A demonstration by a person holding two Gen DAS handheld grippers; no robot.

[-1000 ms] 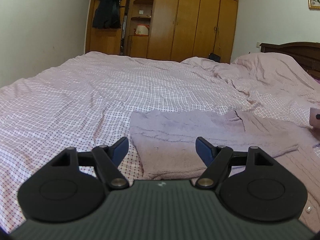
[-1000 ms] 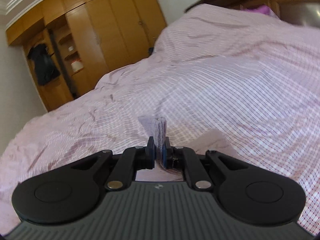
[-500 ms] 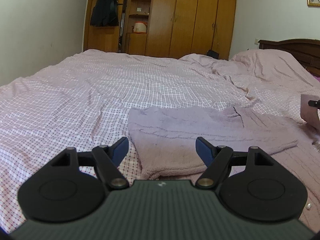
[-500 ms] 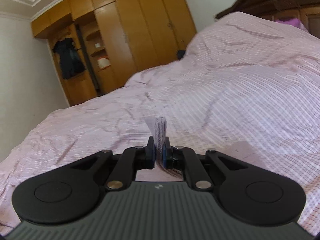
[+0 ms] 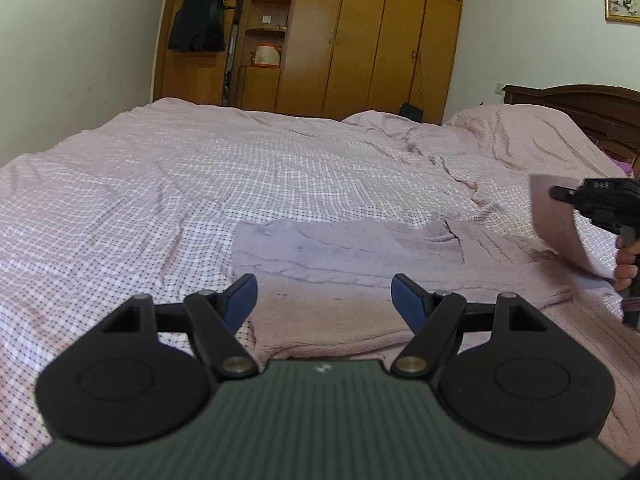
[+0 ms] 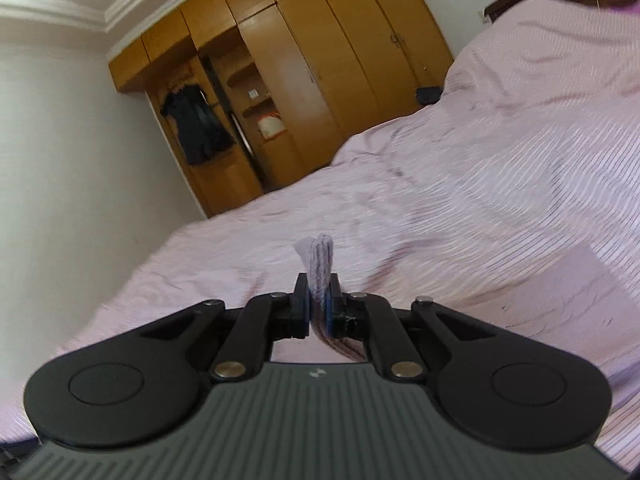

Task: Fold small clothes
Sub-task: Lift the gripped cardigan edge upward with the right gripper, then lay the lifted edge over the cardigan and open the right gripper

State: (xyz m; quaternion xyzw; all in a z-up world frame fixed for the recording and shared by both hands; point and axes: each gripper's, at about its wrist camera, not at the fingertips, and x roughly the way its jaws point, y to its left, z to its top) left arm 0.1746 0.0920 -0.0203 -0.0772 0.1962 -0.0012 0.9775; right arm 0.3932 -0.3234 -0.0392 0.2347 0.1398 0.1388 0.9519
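While left gripper [image 5: 324, 296] gapes above sweater [image 5: 360, 264], right gripper [image 6: 319, 304] pinches sweater edge.

— The sweater [image 5: 352, 264]?
— Pale lilac knit, on a pink-and-white checked bedspread [image 5: 160, 184].
— The wardrobe [image 5: 360, 36]?
— Honey-brown wood (a black garment [image 5: 198, 14] hangs there). Gripper pads [image 5: 404, 300]: blue.

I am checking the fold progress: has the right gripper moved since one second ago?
Yes. In the left wrist view the right gripper, shut on the sweater edge, has come further in from the right and higher against the bed.
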